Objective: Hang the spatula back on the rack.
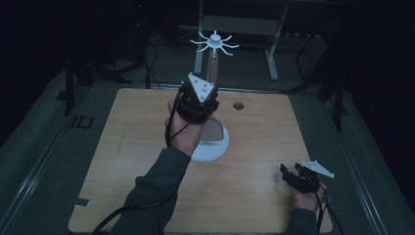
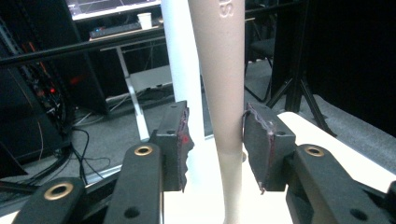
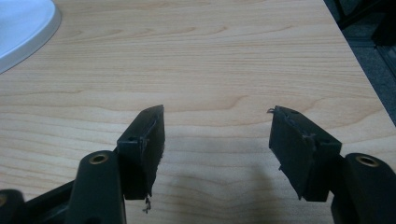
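Pale wood covered the table (image 1: 254, 147), and a white stand (image 1: 214, 142) stood near its middle: a round base, a white pole and a spoked top (image 1: 214, 42) high above. A tan strap (image 2: 223, 88), long and narrow, hung down just beside the pole (image 2: 183, 70); in the left gripper view raised letters showed near its upper end, too cropped to read.

The left gripper (image 1: 199, 98) was lifted over the base, held by a hand in a dark green sleeve (image 1: 151, 196). In its own view the jaws stood either side of the strap, parted. The right-hand pad (image 2: 261, 140) touched or nearly touched the strap's edge; the other pad (image 2: 180, 140) stood apart from it, in front of the pole. The strap was not pinched.

The right gripper (image 1: 296, 176) rested low at the table's near right corner, well apart from the stand. Its jaws were spread wide over bare wood, with nothing between them, and the base's rim (image 3: 28, 28) showed at the far left of its view.
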A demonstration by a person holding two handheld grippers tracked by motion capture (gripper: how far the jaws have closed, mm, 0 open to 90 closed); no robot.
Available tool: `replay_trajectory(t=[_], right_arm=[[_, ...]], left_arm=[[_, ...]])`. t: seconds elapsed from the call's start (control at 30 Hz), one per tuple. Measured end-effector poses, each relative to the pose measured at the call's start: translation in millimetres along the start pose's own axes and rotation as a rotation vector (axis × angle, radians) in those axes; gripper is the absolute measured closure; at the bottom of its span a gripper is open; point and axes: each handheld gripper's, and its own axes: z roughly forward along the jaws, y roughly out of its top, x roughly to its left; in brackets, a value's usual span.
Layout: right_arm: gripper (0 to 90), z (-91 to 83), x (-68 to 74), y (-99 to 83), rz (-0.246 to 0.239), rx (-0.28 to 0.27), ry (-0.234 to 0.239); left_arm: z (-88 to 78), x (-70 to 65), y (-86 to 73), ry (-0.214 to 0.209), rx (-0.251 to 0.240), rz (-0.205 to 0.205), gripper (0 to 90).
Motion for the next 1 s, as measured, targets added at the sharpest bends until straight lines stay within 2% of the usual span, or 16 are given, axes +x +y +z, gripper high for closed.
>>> replay_trajectory(t=[0.47, 0.83, 1.0], right_arm=[[33.8, -0.3, -0.3, -0.1, 0.011, 0.003, -0.015], [33.7, -0.6, -0.7, -0.3, 0.012, 0.002, -0.015], [33.7, -0.8, -0.9, -0.4, 0.013, 0.002, -0.018]], left_arm=[[-2.1, -1.1, -1.1, -0.029, 0.004, -0.006, 49.8], [-1.3, -1.7, -2.9, -0.048, 0.015, -0.003, 46.9], [-3.6, -2.4, -6.7, -0.077, 0.014, 0.002, 46.0]])
